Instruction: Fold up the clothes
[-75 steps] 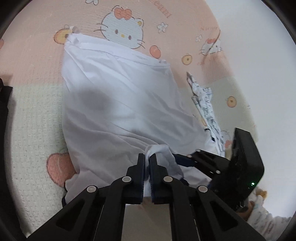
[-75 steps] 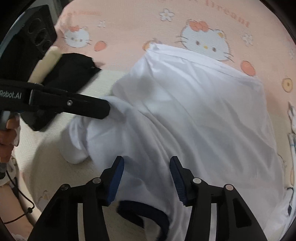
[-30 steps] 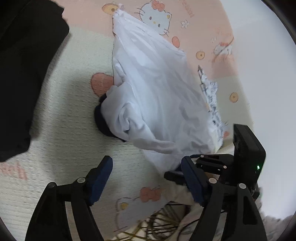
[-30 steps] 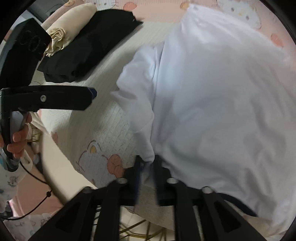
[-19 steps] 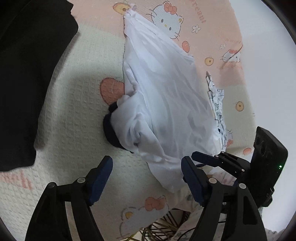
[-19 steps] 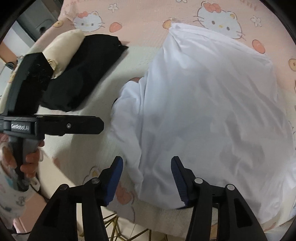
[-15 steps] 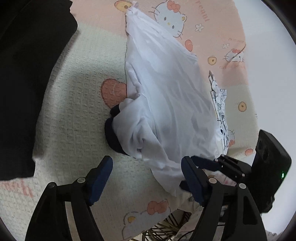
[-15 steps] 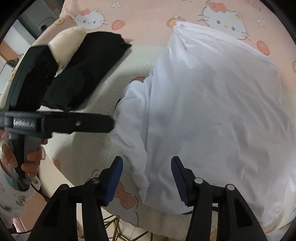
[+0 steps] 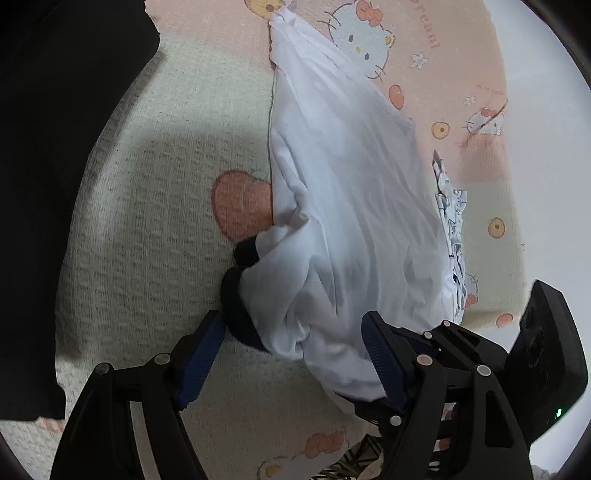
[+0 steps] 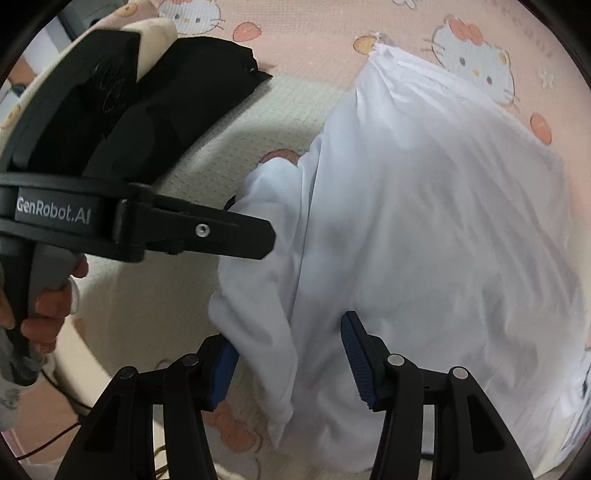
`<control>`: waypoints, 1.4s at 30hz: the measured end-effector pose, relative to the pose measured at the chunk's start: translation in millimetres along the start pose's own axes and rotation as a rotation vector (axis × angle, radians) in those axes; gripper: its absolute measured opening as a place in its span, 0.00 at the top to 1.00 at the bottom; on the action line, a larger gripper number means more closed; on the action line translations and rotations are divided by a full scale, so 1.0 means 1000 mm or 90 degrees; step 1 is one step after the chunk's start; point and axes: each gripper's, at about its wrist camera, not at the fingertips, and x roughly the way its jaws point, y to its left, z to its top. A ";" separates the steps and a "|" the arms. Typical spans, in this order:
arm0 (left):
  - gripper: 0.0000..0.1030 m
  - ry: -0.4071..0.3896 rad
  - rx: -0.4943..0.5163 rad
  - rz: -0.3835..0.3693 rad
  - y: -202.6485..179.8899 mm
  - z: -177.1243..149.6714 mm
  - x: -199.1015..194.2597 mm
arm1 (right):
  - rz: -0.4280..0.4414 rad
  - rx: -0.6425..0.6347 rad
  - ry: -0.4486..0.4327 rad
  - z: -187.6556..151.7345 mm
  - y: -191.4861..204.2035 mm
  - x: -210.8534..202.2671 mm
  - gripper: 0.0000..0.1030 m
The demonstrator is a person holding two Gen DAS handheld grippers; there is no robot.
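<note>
A white garment [image 9: 351, 206] with a dark trim [image 9: 236, 295] lies rumpled on the bedspread. My left gripper [image 9: 291, 350] stands open just above its bunched near end, with the dark trim and a white fold between the wide jaws and neither pad touching them. In the right wrist view the white garment [image 10: 424, 221] fills the middle. My right gripper [image 10: 288, 354] points steeply down over the near hem. Its jaws are closing with a fold of white cloth between them, the pads still apart. The left gripper [image 10: 262, 240] reaches in from the left, held by a hand [image 10: 48, 306].
A black garment [image 9: 55, 147] lies at the left, seen also as the black garment [image 10: 173, 110] with a cream bundle [image 10: 155, 33] behind it. A patterned cloth [image 9: 450, 221] lies along the white garment's right side. The bed's near edge [image 10: 85, 362] runs below, with cables [image 10: 55, 435] beyond it.
The right gripper, shut on the hem a second ago, has let it go and opened over the cloth. The left gripper, open throughout, has come down closer to the dark-trimmed end.
</note>
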 end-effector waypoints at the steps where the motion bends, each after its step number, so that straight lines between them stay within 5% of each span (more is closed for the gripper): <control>1: 0.27 -0.002 0.009 0.007 -0.001 0.001 0.000 | -0.008 -0.009 0.001 0.003 0.002 0.002 0.65; 3: 0.31 -0.005 0.035 0.026 -0.006 0.003 0.002 | -0.021 -0.023 0.001 0.006 0.005 0.003 0.85; 5: 0.49 -0.001 0.062 0.050 -0.010 0.002 0.006 | -0.024 -0.020 0.009 0.005 0.005 0.004 0.91; 9: 0.66 0.000 0.118 0.107 -0.021 0.000 0.014 | -0.028 -0.016 0.019 0.003 0.000 0.003 0.92; 11: 0.83 0.004 0.150 0.118 -0.026 -0.001 0.018 | -0.027 -0.004 0.025 0.002 -0.004 0.002 0.93; 14: 0.90 0.001 0.152 0.112 -0.028 0.000 0.022 | -0.017 0.038 0.043 -0.001 -0.016 0.002 0.93; 25: 0.92 0.014 0.165 0.071 -0.045 0.005 0.005 | -0.031 0.131 0.052 -0.011 -0.035 -0.005 0.93; 31: 0.92 0.042 0.145 0.047 -0.059 0.020 -0.003 | -0.008 0.099 -0.031 -0.002 -0.035 -0.026 0.86; 33: 0.92 0.049 0.146 0.055 -0.066 0.025 -0.003 | 0.021 0.116 -0.047 0.003 -0.042 -0.029 0.62; 37: 0.92 0.061 0.184 0.118 -0.078 0.025 -0.005 | 0.064 0.134 -0.062 0.004 -0.049 -0.029 0.62; 42: 0.92 0.073 0.169 0.126 -0.082 0.028 -0.003 | 0.089 0.115 -0.093 0.002 -0.041 -0.029 0.68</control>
